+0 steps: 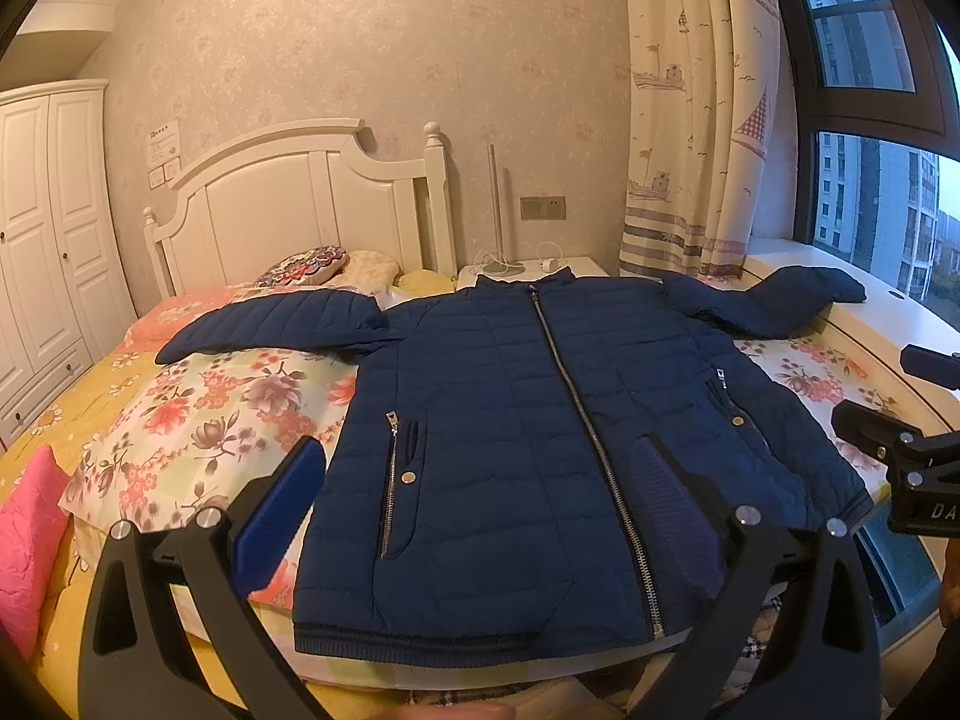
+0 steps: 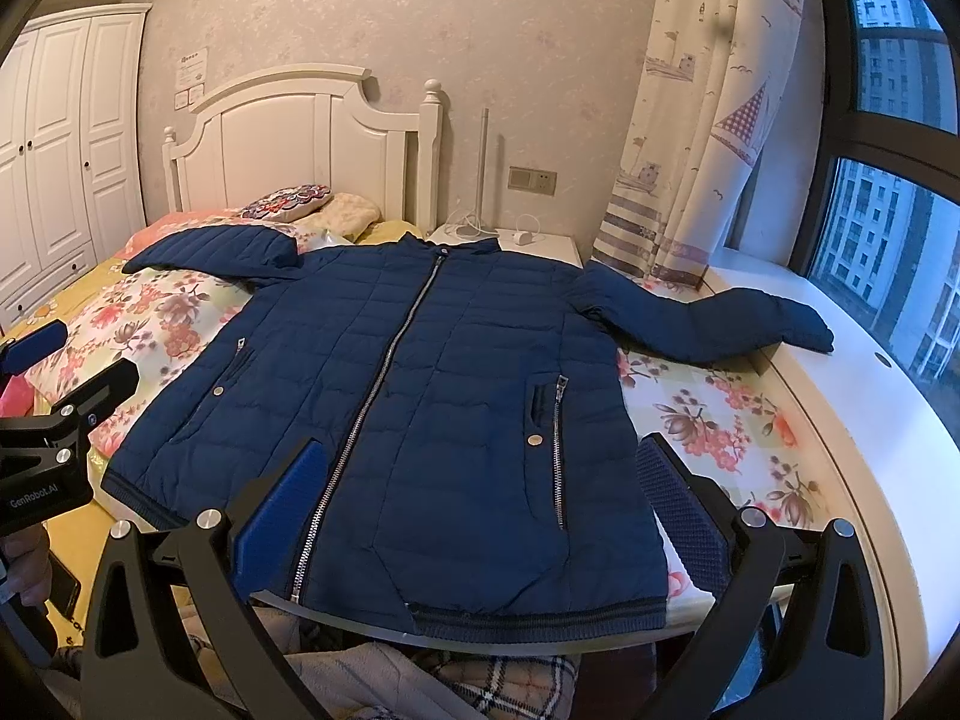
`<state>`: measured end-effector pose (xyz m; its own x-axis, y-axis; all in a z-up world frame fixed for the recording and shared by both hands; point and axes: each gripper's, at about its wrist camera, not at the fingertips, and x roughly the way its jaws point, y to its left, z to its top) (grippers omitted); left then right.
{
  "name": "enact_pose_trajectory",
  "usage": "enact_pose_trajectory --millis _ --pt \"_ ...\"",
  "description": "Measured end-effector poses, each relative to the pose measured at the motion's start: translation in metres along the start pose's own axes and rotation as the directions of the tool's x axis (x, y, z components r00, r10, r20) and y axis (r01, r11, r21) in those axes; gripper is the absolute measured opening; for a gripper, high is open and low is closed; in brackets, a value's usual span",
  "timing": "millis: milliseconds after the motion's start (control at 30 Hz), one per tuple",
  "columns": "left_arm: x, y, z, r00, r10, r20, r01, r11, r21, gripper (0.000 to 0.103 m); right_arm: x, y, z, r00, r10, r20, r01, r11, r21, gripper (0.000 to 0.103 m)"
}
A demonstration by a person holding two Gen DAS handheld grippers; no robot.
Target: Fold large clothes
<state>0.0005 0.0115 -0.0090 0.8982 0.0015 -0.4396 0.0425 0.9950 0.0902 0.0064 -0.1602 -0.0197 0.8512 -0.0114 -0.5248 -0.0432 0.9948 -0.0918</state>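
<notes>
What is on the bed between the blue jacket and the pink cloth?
Only flowery bedsheet lies between the blue jacket and pink cloth, seen in the left wrist view.

Jacket [image 1: 528, 420] covers mid bed [image 1: 198, 420], sleeves spread left and right. Open floral bedding both sides of the torso gives room to come in low. Right: sleeve end lies on the window ledge [image 2: 852, 360]. Far: headboard [image 1: 300, 204], pillows [image 1: 312, 264], nightstand [image 1: 540, 267] block.

Bedroom, pale floral wallpaper. White headboard [image 1: 312, 192] is standing against the wall; white wardrobe [image 1: 48, 228] is sitting left of it, white nightstand [image 1: 534, 269] right. Patterned curtain [image 1: 696, 120] is hanging beside dark-framed window [image 1: 870, 138], daylight coming through.
</notes>
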Motion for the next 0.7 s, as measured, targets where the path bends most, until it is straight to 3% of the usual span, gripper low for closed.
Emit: enact_pose_trajectory --millis 700 --pt "-0.0001 0.0013 -0.0020 1.000 0.006 -0.005 -0.006 1.000 0.001 0.101 0.0027 -0.0001 -0.0038 1.000 0.007 -0.008 -0.007 1.000 0.005 0.099"
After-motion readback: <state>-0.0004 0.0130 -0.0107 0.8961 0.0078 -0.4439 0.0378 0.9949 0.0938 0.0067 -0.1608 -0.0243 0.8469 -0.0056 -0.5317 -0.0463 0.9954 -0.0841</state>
